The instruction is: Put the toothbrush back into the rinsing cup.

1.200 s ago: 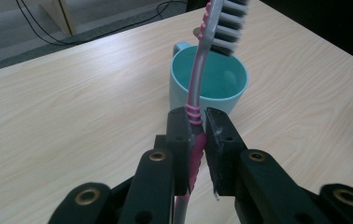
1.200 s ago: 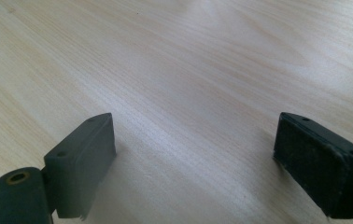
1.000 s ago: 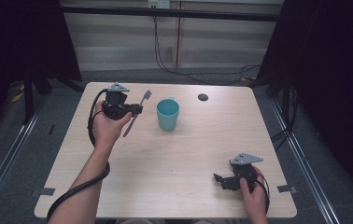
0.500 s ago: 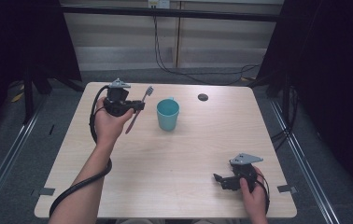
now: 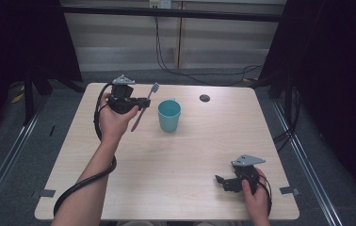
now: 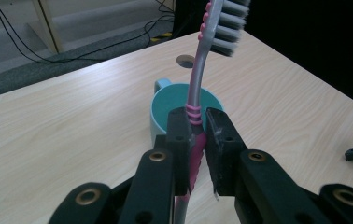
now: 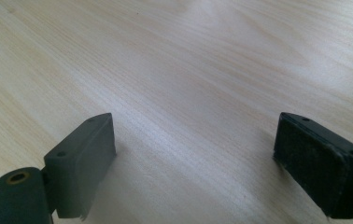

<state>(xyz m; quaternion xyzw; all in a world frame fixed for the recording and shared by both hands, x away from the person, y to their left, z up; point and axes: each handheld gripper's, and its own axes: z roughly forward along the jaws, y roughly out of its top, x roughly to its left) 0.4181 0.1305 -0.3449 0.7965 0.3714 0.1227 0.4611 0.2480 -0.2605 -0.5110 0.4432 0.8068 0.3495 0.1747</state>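
Note:
A pink and grey toothbrush (image 5: 143,106) (image 6: 198,79) stands nearly upright, bristles at the top, with my left gripper (image 5: 141,102) (image 6: 196,135) shut on its handle. It hangs above the table just left of a teal cup (image 5: 169,115) (image 6: 163,100), which stands upright and looks empty. My right gripper (image 5: 223,182) (image 7: 193,163) rests low on the table at the near right, jaws wide open with bare wood between them.
A small dark round disc (image 5: 205,98) (image 6: 185,59) lies on the wooden table (image 5: 176,160) behind the cup. Cables run along the floor beyond the far edge. Dark curtains flank both sides.
My left gripper has carried the toothbrush a little to the right, closer to the cup, and tipped it more upright. The right gripper has stayed put.

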